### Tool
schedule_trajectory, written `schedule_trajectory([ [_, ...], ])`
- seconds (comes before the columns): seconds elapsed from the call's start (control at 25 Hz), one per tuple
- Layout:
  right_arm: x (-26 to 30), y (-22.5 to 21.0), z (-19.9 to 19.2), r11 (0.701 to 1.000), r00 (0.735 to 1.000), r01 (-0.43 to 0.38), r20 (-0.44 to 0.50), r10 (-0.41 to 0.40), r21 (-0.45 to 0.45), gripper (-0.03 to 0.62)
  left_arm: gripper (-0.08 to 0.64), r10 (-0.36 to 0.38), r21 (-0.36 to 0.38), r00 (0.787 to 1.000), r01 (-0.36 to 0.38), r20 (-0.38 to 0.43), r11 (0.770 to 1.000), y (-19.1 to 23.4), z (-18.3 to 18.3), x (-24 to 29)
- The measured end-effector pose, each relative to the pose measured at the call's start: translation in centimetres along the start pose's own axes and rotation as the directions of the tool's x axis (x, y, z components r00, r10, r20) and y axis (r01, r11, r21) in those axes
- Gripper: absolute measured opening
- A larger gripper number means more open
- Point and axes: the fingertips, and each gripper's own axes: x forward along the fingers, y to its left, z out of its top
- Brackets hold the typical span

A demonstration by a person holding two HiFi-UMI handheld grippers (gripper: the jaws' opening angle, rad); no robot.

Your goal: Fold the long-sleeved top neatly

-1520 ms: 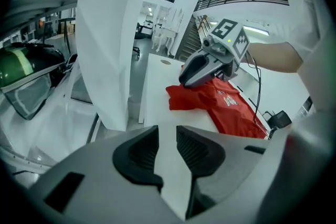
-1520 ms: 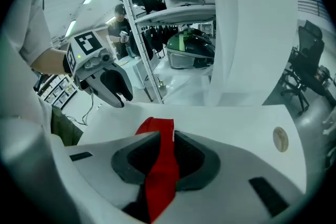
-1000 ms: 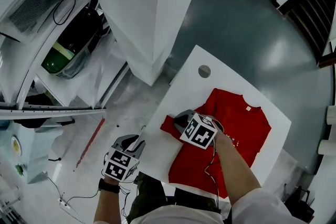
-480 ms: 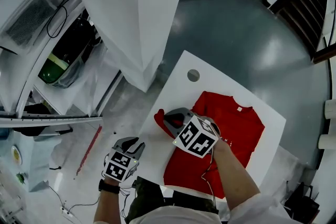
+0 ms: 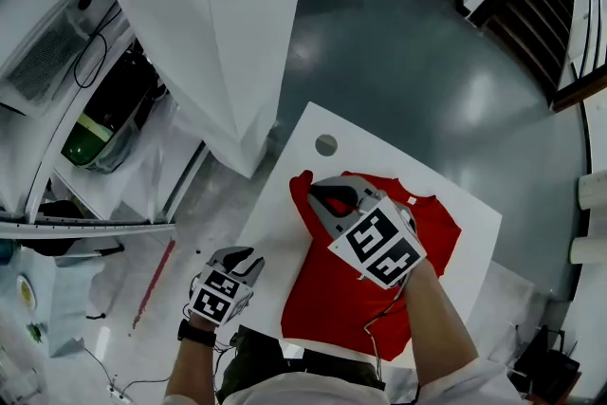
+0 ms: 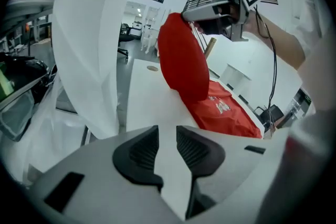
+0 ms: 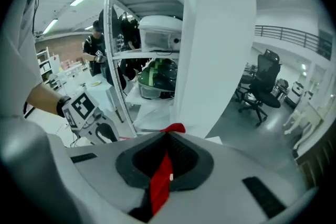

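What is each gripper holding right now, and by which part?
The right gripper pinches the red top by one sleeve; the left gripper holds nothing.

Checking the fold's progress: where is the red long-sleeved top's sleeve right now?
The sleeve hangs pinched in the right gripper, lifted above the white table at the red top's left edge in the head view, beyond the left gripper.

This looks like a big open lab or test hall, not a home: a polished grey floor (image 5: 427, 62) runs past a broad white pillar (image 5: 218, 24), and a plain white work table (image 5: 270, 232) stands out in the open at the middle of the head view. In the right gripper view a metal rack (image 7: 149, 8) loaded with equipment fills the upper left, with a person (image 7: 97, 52) at benches behind it. An office chair (image 7: 262, 86) and a railed upper gallery (image 7: 294, 36) show at the right.
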Motion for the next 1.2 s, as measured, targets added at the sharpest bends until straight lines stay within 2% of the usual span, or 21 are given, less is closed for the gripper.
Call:
schedule_trajectory([
  [0.24, -5.5, -3.3, 3.8, 0.993, 0.991, 0.116, 0.074, -0.115, -0.011, 0.018, 0.112, -0.042, 0.036, 0.999, 0.042, -0.007, 0.998, -1.8, 1.2, 1.8],
  [0.48, -10.4, -5.1, 7.3, 0.976, 0.967, 0.208, 0.163, -0.195, -0.064, 0.018, 0.112, -0.076, 0.065, 0.997, 0.076, -0.013, 0.995, -3.7, 2.5, 3.1],
  [0.72, -14.7, -6.3, 9.4, 0.953, 0.935, 0.304, 0.194, -0.298, 0.000, 0.018, 0.112, -0.115, 0.092, 0.993, 0.117, -0.021, 0.989, -5.7, 3.5, 4.5],
  [0.96, -17.5, -7.8, 9.1, 0.920, 0.905, 0.390, 0.169, -0.391, 0.039, 0.018, 0.112, -0.156, 0.133, 0.987, 0.161, -0.046, 0.978, -7.6, 4.3, 5.6],
  [1.2, -19.0, -9.0, 6.2, 0.893, 0.885, 0.439, 0.120, -0.449, 0.103, 0.018, 0.112, -0.225, 0.208, 0.969, 0.242, -0.102, 0.948, -10.7, 4.0, 7.1],
])
